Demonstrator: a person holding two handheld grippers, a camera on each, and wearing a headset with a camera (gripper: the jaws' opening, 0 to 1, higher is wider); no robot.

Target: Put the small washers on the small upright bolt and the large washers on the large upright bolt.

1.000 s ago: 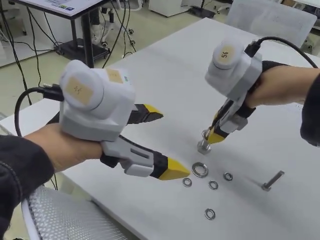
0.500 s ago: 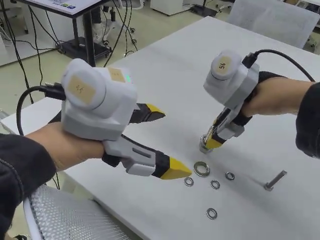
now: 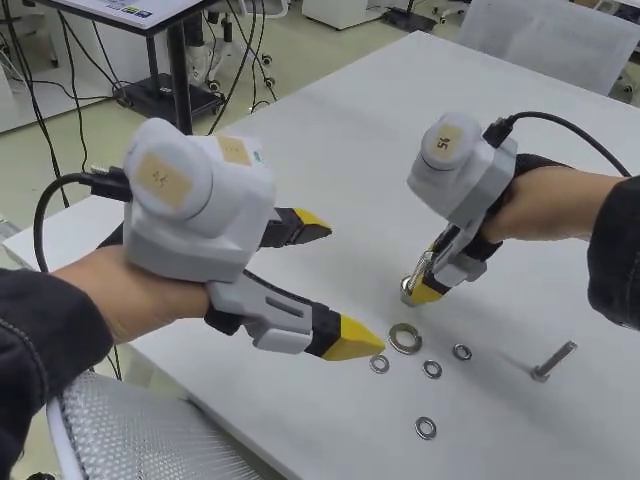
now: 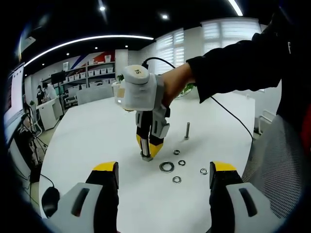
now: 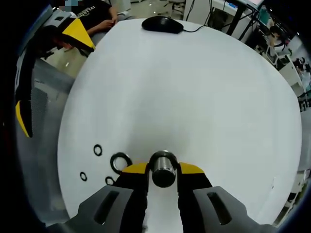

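Note:
My right gripper (image 3: 423, 291) is shut on the large bolt (image 3: 409, 289), which it holds upright with its base at the table. From above, the bolt's round end (image 5: 164, 169) shows between the yellow jaw tips of the right gripper (image 5: 164, 171). One large washer (image 3: 404, 338) lies flat just in front of the bolt. Several small washers (image 3: 432, 369) are scattered around it. The small bolt (image 3: 552, 361) lies on its side to the right. My left gripper (image 3: 335, 285) hovers open at the left, empty, facing the large washer (image 4: 166, 167) and the right gripper (image 4: 150, 145).
The white table (image 3: 330, 140) stretches far beyond the parts. Its near edge (image 3: 250, 400) runs close to the washers, with a mesh chair (image 3: 130, 440) below. A black mouse (image 5: 163, 24) sits at the table's far end. Cables trail from both grippers.
My right gripper has sunk and tilted slightly, still shut on the large bolt at the same spot. The left gripper, washers and small bolt have stayed put.

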